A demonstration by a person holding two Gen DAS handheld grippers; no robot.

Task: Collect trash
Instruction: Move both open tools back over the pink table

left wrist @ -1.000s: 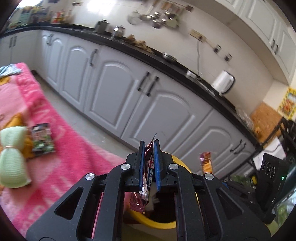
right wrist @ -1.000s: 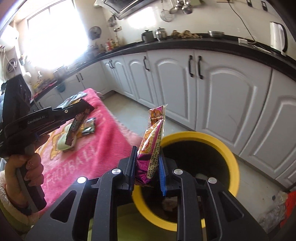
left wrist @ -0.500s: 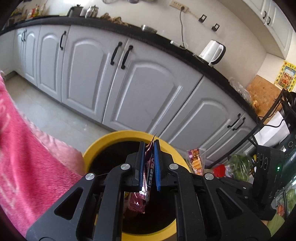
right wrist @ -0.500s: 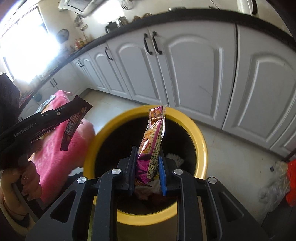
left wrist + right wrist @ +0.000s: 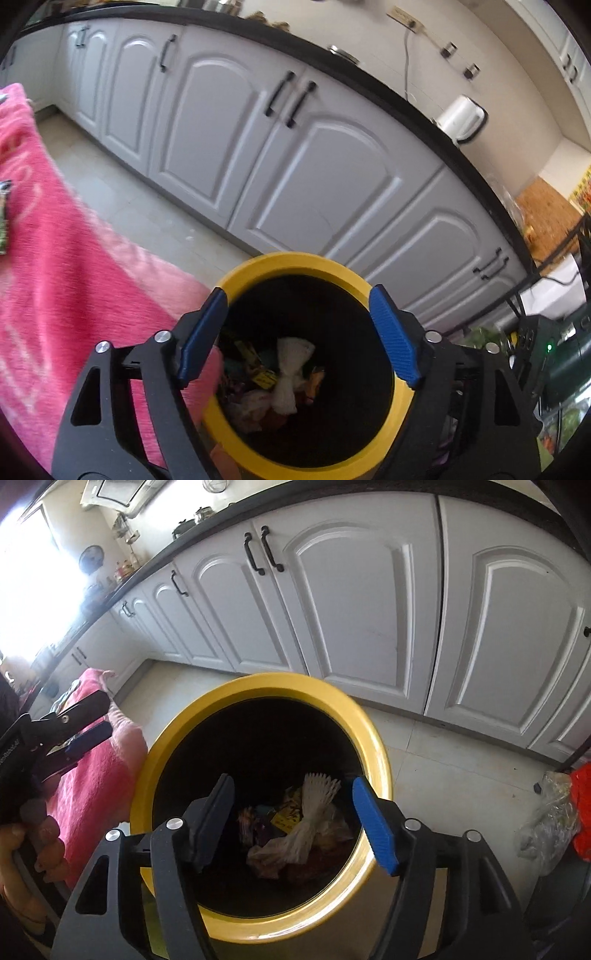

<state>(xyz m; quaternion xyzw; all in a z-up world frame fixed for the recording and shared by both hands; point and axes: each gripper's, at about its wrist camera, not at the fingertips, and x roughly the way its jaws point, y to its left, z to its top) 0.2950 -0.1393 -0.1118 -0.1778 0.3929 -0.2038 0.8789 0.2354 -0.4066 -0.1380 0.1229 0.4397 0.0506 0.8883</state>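
**Both wrappers released into the yellow bin**

Where a snack wrapper was pinched upright in each gripper half a second ago, nothing is now held: the jaws of both have just been opening, and the space between them is bare. The left gripper (image 5: pixel 297 334) is seen spread wide over the mouth of the yellow bin (image 5: pixel 402 398), no pad touching rim or contents. The right gripper (image 5: pixel 291 819) is likewise parted above the same bin (image 5: pixel 373 731), its jaws clear of everything. The dropped wrappers are judged to lie among the trash (image 5: pixel 295 830) at the bottom, where crumpled packets and a white pleated paper piece (image 5: pixel 290 373) are piled; which packets are the two just let go cannot be told. This round of collecting is therefore taken as done.

Beside the bin, the pink blanket (image 5: pixel 74 288) is seen, and at its far left edge a sliver of another packet (image 5: pixel 3 218), so more is probably left to fetch. Beyond, white cabinet doors (image 5: pixel 295 166) are ranged under a dark surface (image 5: pixel 369 70) carrying a white kettle (image 5: pixel 460 118).
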